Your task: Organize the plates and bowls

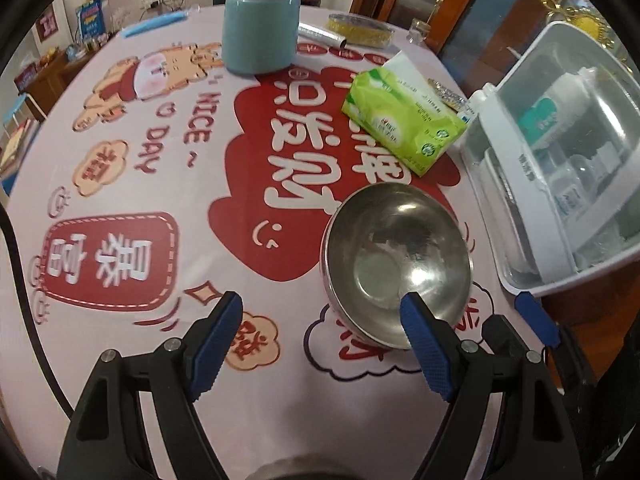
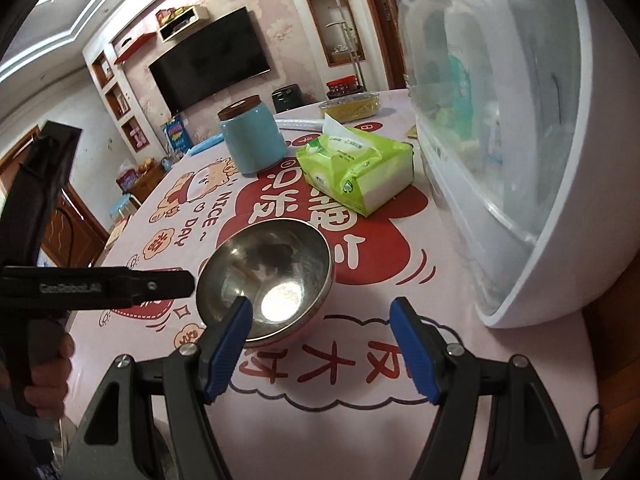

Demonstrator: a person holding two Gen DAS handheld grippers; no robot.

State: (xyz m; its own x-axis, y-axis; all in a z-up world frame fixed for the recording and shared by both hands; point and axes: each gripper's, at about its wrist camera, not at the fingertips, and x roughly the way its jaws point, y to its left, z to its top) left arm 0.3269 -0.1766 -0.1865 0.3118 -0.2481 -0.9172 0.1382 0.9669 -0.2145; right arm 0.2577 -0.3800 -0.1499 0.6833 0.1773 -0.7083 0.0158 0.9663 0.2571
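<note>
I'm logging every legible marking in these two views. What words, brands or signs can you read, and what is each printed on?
"NICE ~ DAY": tablecloth, beside the cartoon cat.
Large Chinese characters: on the tablecloth's red patches, seen upside down or sideways; I won't transcribe them.
"GenRobot.AI", faint: black body of the left gripper.
Tissue pack: print too small to read.
Labels inside the dish cabinet: blurred.

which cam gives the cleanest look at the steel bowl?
Left wrist: the steel bowl sits near centre, seen from above, its whole interior and most of its rim visible; only one blue fingertip overlaps the near edge. Right wrist shows the bowl lower and more side-on, with a finger covering its near left rim.
</note>
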